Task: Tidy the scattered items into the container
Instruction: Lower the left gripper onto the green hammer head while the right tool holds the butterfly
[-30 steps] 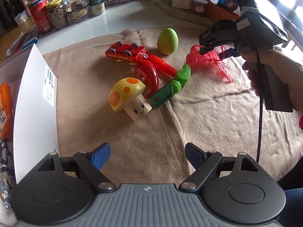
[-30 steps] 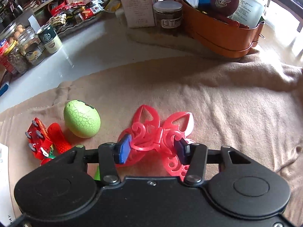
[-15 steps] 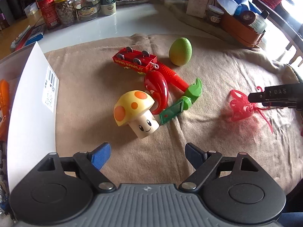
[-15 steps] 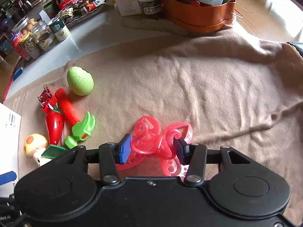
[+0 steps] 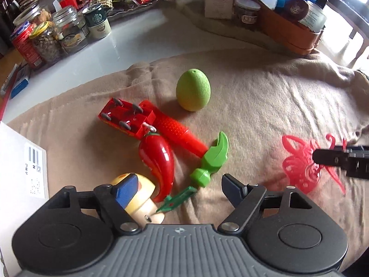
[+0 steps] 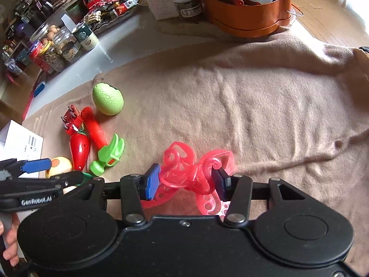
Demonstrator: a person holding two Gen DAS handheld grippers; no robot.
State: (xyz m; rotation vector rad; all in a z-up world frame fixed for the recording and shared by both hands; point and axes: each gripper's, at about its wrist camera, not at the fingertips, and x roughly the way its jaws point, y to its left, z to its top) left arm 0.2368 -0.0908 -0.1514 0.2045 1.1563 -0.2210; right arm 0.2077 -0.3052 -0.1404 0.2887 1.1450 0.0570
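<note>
Butterfly (image 6: 193,175) clamped in right gripper (image 6: 185,181); left gripper (image 5: 177,190) apart beside mushroom (image 5: 140,198).

The yellow mushroom toy with orange spots (image 5: 140,198) sat half hidden behind the left gripper's blue-padded finger (image 5: 125,190). The white cardboard box with a barcode label (image 5: 20,173) was cut off at the left edge. The translucent red plastic butterfly (image 6: 191,175) vanished partly under the right gripper's black body.

The left gripper (image 5: 177,184) has a ribbed grey housing, two black round covers, black linkage arms with silver pivot screws, and blue finger pads (image 5: 125,190). The right gripper (image 6: 185,182) has a smooth black housing with identical linkages. White "GenRobot.AI" lettering marks the left unit. Bare fingers (image 6: 9,242) grip its handle.
</note>
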